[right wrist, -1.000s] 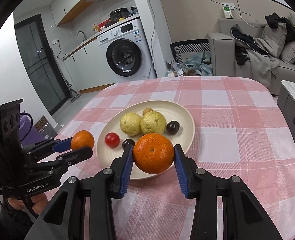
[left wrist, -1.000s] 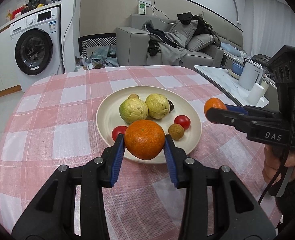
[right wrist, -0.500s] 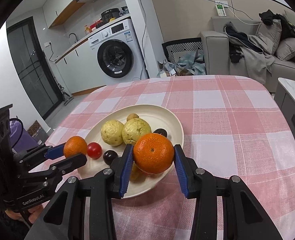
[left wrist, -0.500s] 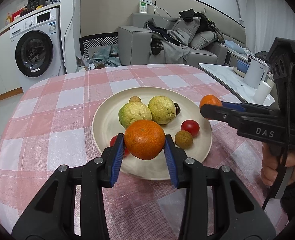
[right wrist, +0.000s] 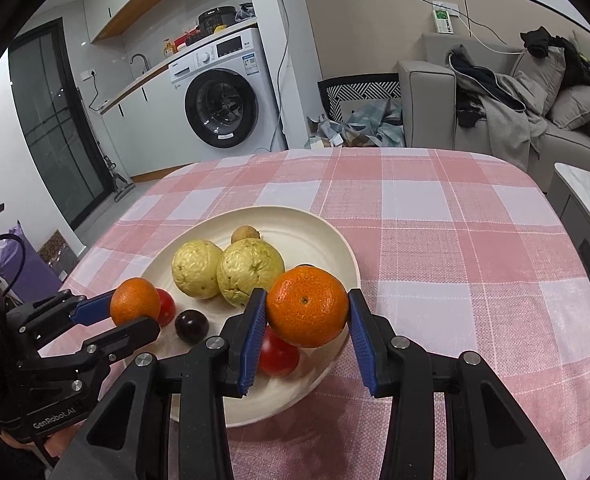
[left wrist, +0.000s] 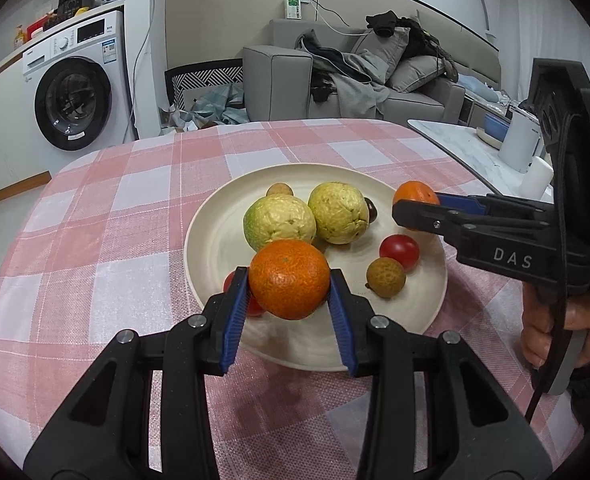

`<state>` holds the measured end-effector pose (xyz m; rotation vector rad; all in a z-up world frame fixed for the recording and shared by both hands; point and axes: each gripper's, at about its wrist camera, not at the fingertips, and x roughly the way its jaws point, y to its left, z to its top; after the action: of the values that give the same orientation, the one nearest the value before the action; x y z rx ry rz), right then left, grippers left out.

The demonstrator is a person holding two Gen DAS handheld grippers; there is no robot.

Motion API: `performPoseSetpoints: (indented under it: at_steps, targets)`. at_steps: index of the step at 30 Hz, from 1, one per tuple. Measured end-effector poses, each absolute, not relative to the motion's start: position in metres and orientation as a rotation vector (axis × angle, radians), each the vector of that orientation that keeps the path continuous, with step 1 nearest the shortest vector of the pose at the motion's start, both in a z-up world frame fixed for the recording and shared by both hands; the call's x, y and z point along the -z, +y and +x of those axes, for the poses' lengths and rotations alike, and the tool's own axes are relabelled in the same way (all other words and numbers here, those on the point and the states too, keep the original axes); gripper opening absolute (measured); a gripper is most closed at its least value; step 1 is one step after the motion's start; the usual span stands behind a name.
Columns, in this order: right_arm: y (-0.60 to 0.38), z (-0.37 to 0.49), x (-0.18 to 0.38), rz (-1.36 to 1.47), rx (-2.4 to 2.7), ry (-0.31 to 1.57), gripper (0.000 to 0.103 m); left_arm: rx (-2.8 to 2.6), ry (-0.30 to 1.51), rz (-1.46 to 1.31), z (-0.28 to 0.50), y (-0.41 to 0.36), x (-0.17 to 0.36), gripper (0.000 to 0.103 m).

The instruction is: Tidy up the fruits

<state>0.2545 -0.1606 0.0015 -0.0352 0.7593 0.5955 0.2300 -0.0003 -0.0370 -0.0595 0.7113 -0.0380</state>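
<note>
A cream plate (left wrist: 215, 240) (right wrist: 327, 240) on the pink checked tablecloth holds two yellow-green guavas (left wrist: 281, 222) (right wrist: 251, 266), red tomatoes (left wrist: 399, 249) (right wrist: 277, 352), a brown lychee (left wrist: 385, 277), a dark plum (right wrist: 191, 321) and a small brown fruit (left wrist: 279, 189). My left gripper (left wrist: 289, 300) is shut on an orange (left wrist: 289, 278) over the plate's near edge; it also shows in the right wrist view (right wrist: 135, 304). My right gripper (right wrist: 307, 328) is shut on a second orange (right wrist: 307, 306) over the plate's right rim, which the left wrist view shows too (left wrist: 415, 193).
The round table (right wrist: 475, 240) has a side table with white containers (left wrist: 519, 144) to its right. A washing machine (left wrist: 75, 100), a grey sofa with clothes (left wrist: 355, 72) and a patterned basket (right wrist: 359, 92) stand beyond the far edge.
Both grippers have moved forward with their oranges, from beside the plate's near rim to over the plate. The fruits on the plate have not moved.
</note>
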Motion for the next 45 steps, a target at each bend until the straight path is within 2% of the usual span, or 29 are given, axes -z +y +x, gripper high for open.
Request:
performPoseSetpoints:
  at_steps: [19,21,24,26,28,29,31,33,37,40,45]
  targets:
    - [-0.157,0.252,0.001,-0.077,-0.592,0.76,0.043,0.012,0.711,-0.047,0.228,-0.002,0.035,0.036]
    - [-0.157,0.25,0.001,-0.085,-0.579,0.752,0.049,0.011,0.701,-0.046,0.226,-0.001,0.033,0.036]
    - [-0.161,0.247,-0.003,-0.082,-0.571,0.73,0.051,0.018,0.685,-0.042,0.223,-0.003,0.03,0.036]
    - [-0.165,0.246,-0.005,-0.073,-0.563,0.728,0.057,0.006,0.673,-0.036,0.22,-0.003,0.028,0.038]
    - [-0.169,0.243,-0.007,-0.06,-0.556,0.723,0.076,0.004,0.66,-0.043,0.215,-0.002,0.024,0.043]
    - [-0.171,0.241,-0.009,-0.056,-0.556,0.713,0.08,0.003,0.655,-0.049,0.213,-0.001,0.022,0.049]
    - [-0.176,0.235,-0.014,-0.053,-0.551,0.687,0.093,-0.005,0.638,-0.064,0.207,0.003,0.018,0.061]
    - [-0.181,0.23,-0.018,-0.042,-0.558,0.678,0.102,-0.012,0.619,-0.085,0.199,0.008,0.013,0.079]
    - [-0.186,0.214,-0.024,-0.036,-0.599,0.652,0.103,-0.013,0.569,-0.09,0.177,0.012,0.002,0.088]
    - [-0.191,0.2,-0.028,-0.028,-0.616,0.611,0.103,-0.037,0.539,-0.079,0.159,0.013,-0.004,0.103]
    - [-0.194,0.179,-0.034,-0.027,-0.643,0.566,0.103,-0.045,0.493,-0.098,0.128,0.015,-0.01,0.102]
